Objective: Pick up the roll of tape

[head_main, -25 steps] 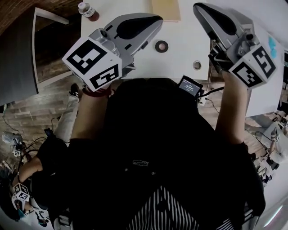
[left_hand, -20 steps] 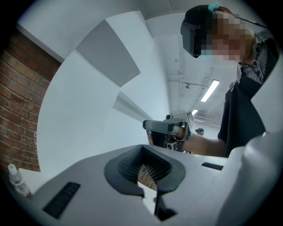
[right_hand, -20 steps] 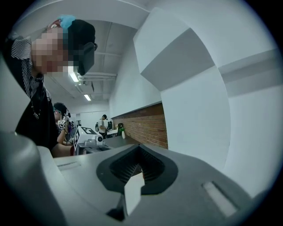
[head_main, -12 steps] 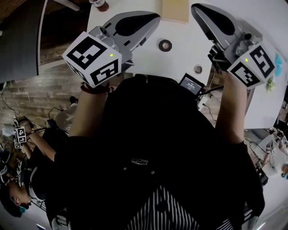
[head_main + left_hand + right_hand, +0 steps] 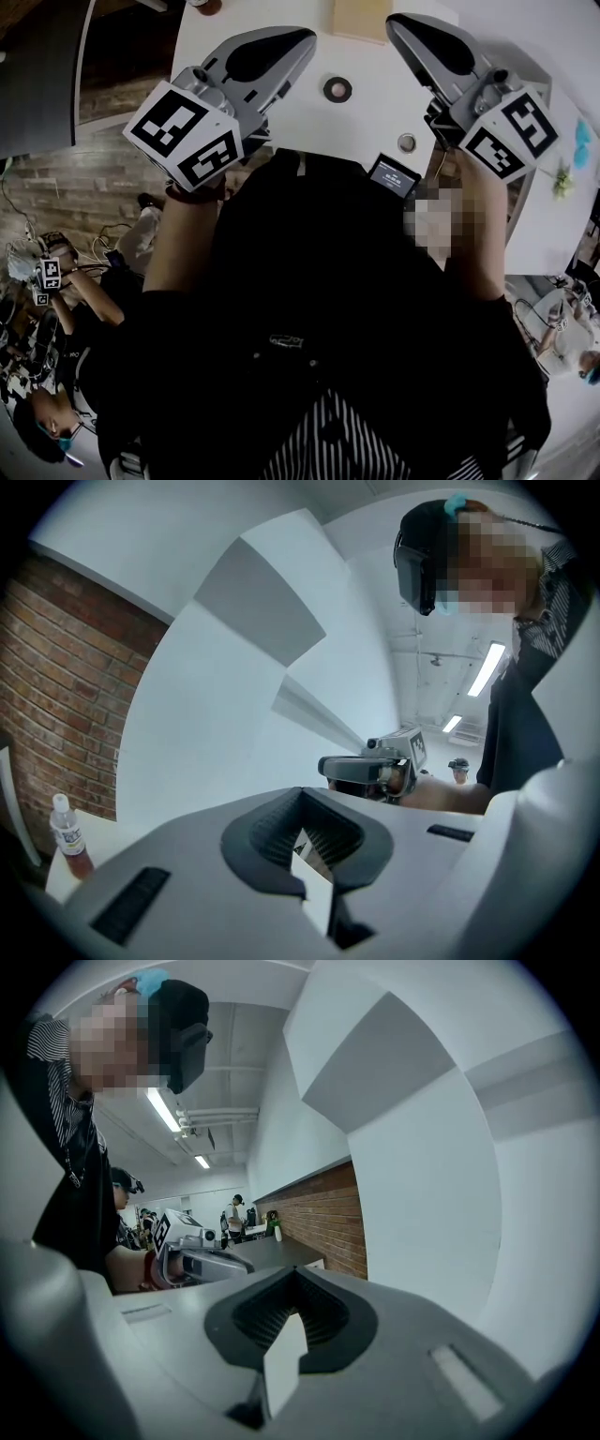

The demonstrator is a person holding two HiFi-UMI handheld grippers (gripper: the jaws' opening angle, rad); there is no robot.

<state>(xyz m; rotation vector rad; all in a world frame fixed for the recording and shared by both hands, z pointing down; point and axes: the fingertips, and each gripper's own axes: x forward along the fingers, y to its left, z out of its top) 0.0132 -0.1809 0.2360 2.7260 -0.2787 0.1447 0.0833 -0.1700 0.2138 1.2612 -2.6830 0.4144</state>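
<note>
Shifting since a second ago: bottle [image 5: 202, 5] now almost off the far edge of view; roll of tape [image 5: 337, 89] unmoved.
Grippers: two, left gripper [image 5: 307, 37] and right gripper [image 5: 392, 22], both clenched, empty.
Tape: one roll, flat on the white table [image 5: 375, 112], between the tips, touching neither.

The top edge cuts off a bottle [image 5: 204, 5] beyond the left gripper [image 5: 302, 39] and a tan slab [image 5: 361, 19] between the tips. A small disc [image 5: 406, 142] beside the right gripper [image 5: 397, 25] is too small to identify.
</note>
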